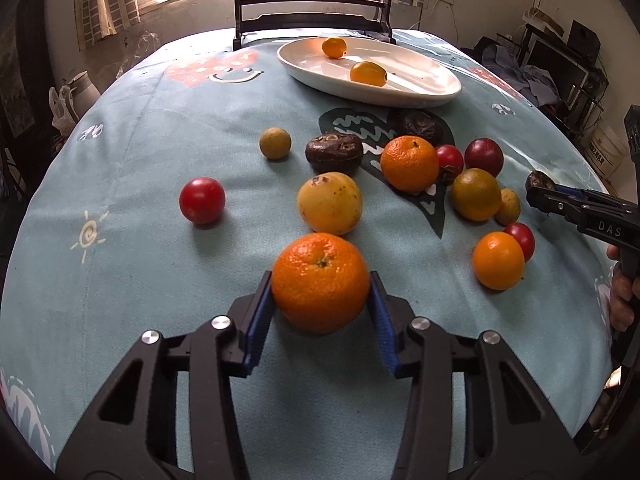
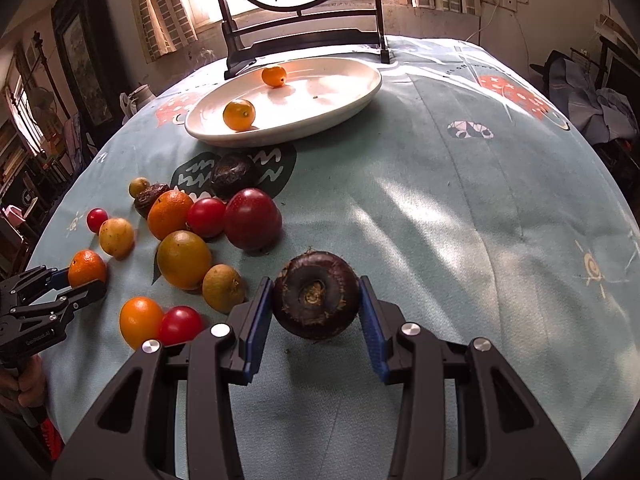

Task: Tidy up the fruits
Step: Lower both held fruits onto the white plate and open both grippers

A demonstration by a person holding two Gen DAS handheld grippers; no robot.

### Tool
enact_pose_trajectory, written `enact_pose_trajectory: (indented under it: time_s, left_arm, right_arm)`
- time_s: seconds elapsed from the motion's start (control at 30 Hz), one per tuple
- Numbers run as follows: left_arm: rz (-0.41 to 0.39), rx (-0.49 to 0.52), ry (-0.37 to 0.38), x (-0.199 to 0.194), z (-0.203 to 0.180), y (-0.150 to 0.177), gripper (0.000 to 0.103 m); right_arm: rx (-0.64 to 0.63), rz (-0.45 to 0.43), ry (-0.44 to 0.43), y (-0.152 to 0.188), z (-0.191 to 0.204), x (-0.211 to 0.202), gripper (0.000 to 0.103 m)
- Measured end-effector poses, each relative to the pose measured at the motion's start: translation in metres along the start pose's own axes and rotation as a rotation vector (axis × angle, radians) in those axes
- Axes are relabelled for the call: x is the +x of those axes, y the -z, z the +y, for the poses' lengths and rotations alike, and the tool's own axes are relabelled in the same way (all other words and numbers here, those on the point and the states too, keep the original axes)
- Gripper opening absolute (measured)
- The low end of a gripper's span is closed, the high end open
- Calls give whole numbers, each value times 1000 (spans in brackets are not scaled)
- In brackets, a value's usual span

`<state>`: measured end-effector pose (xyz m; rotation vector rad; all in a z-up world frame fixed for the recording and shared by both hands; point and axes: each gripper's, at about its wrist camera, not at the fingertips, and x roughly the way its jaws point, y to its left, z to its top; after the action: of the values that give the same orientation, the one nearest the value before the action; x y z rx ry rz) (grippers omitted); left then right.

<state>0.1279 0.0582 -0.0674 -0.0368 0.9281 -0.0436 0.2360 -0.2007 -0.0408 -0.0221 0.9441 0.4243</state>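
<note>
Gripped: orange point(image 1: 320, 282) between left gripper point(image 1: 321, 292) pads, on the cloth point(image 1: 140, 280); dark fruit point(image 2: 316, 294) between right gripper point(image 2: 316, 300) pads. Lay behind: plate point(image 2: 360, 92), two small oranges inside.

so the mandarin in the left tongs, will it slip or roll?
Mandarin looks round, so it would likely roll if released. Its dimpled peel and the ribbed blue pads on both sides probably grip well. Likely soft; squeeze gently.
</note>
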Motion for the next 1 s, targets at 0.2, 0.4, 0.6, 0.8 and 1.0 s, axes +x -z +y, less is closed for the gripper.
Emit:
enact_pose_trajectory:
  time_s: [0.2,0.4,0.6,0.8,1.0]
  left_arm:
    - [-53,-36,48,-20,9,-20,46]
    - [-157,-45,98,-21,4,-93,46]
    - [-140,-7,74,28,-13,-176,46]
    - [-31,18,4,90,-11,-219,46]
    - [45,24,-8,128,-9,-225,46]
  right_arm:
    - [5,-39,-73,-12,2,-7,43]
    - [27,-190,-110,-75,7,-4,43]
    - [2,-195,-84,-135,8,43,43]
    - [-13,-110,-79,-155,4,88,43]
    - [-34,-78,-69,-157,3,104,43]
